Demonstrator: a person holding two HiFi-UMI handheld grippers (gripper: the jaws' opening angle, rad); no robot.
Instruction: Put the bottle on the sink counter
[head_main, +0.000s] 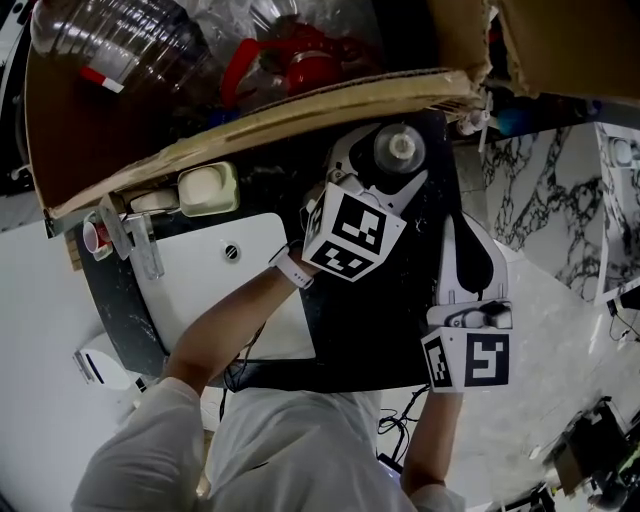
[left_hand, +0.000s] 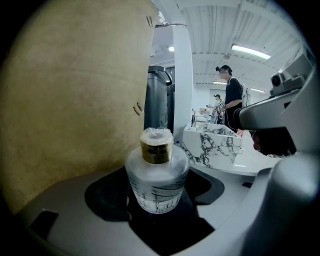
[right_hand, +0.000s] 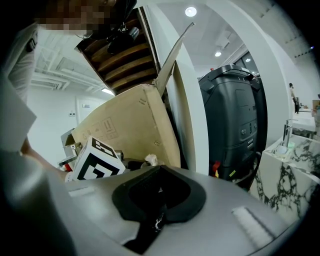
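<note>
Left gripper (head_main: 383, 175) has the bottle (head_main: 400, 148) clamped across its round body, jaws narrowed onto the glass, neck upright. The grip sits low on the widest part, below the shoulder. That makes sense: the frosted glass looks slick, and a low hold stops it tipping.

Bottle is squat and cylindrical, in frosted translucent glass. There's a printed line drawing on the front, a gold metallic-looking collar, and a cap under clear wrap.

It sits over the black counter (head_main: 400, 320), right of the white sink basin (head_main: 200, 290) and just beside the edge of the cardboard box (head_main: 300, 110). No view shows whether the base touches the counter or hangs just above it. My read: it's at or near the set-down spot, release not yet done.

Right gripper (head_main: 470, 240) is held off to the side, apart from the bottle, jaws pressed together on nothing. Looks like a one-handed job, with this one just clear of the work.

Box is raw corrugated card with its rim hanging over the counter. Inside are clear ribbed plastic bottles (head_main: 130, 40) and something red (head_main: 300, 65). Counter is dark and flat, so a flat-bottomed bottle should stand fine.

Risk I see: the box edge is close to the cap and could nudge the bottle as the jaws open.
</note>
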